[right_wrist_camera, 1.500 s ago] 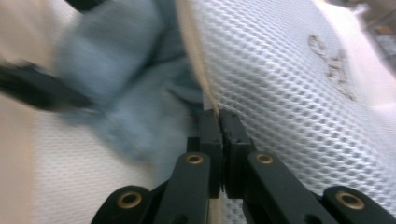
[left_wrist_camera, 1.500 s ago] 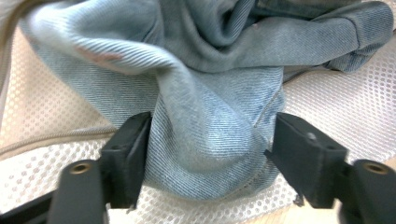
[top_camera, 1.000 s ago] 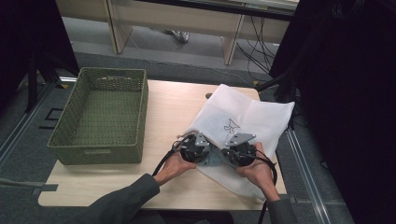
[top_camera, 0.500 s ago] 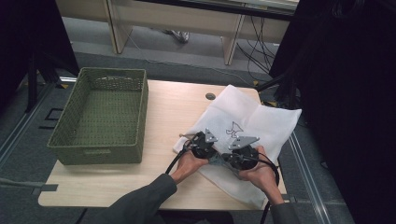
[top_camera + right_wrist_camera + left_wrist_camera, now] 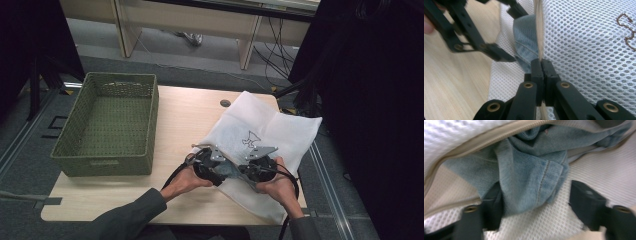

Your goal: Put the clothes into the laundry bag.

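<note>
Left gripper view: fingers (image 5: 487, 207) just released denim (image 5: 531, 177).

Left gripper (image 5: 212, 162) fingers just opening, right gripper (image 5: 260, 167) fingers clamped

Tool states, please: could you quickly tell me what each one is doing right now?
Left tool: open, jaws just opened, denim fabric lying loose between them.
Right tool: shut on the mesh bag's zipper edge.

surface: light wooden table (image 5: 180, 120) | on it: green woven basket (image 5: 107, 127), white mesh bag (image 5: 280, 132)
</note>
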`<state>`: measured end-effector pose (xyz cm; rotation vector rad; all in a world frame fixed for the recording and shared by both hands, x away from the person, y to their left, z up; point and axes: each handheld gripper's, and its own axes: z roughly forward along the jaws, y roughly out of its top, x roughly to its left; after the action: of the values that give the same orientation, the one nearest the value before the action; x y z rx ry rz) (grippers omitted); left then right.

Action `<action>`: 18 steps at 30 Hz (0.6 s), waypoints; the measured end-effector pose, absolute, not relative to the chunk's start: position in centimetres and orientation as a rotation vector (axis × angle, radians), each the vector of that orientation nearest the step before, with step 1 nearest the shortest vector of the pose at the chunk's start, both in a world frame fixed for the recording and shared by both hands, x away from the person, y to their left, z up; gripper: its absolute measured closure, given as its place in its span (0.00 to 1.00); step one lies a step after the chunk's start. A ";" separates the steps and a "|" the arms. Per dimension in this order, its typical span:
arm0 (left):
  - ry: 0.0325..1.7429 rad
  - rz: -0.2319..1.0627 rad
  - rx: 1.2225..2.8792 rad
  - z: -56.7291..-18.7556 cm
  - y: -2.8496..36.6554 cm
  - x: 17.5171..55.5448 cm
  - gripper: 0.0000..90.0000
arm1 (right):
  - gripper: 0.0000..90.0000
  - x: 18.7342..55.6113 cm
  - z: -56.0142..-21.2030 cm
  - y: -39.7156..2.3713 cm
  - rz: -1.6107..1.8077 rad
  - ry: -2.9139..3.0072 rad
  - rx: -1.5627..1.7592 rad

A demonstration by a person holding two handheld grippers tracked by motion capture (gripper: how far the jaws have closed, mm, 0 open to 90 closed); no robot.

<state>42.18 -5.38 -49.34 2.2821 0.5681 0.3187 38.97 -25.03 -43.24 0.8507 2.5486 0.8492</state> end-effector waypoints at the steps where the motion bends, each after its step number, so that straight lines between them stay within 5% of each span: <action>1: 0.568 0.319 2.282 -49.3 -5.4 42.2 0.48 | 1.00 39.0 -43.2 -25.0 0.849 2.549 0.851; 3: 0.487 0.450 2.345 -50.1 -6.7 42.3 0.71 | 1.00 39.0 -43.3 -25.0 0.847 2.572 0.826; 5: 0.500 0.468 2.329 -50.3 -7.1 42.4 0.81 | 1.00 38.9 -43.3 -25.0 0.833 2.564 0.846; 12: 0.607 0.533 2.177 -47.6 -8.4 43.3 0.89 | 1.00 38.8 -42.9 -25.1 0.866 2.558 0.868; 18: 0.661 0.415 2.131 -50.8 -8.5 44.8 0.84 | 1.00 39.0 -43.6 -25.2 0.856 2.600 0.859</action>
<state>44.82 -8.45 -50.84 2.1313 0.6612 0.4147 39.01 -25.21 -43.59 0.8591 2.6003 0.8559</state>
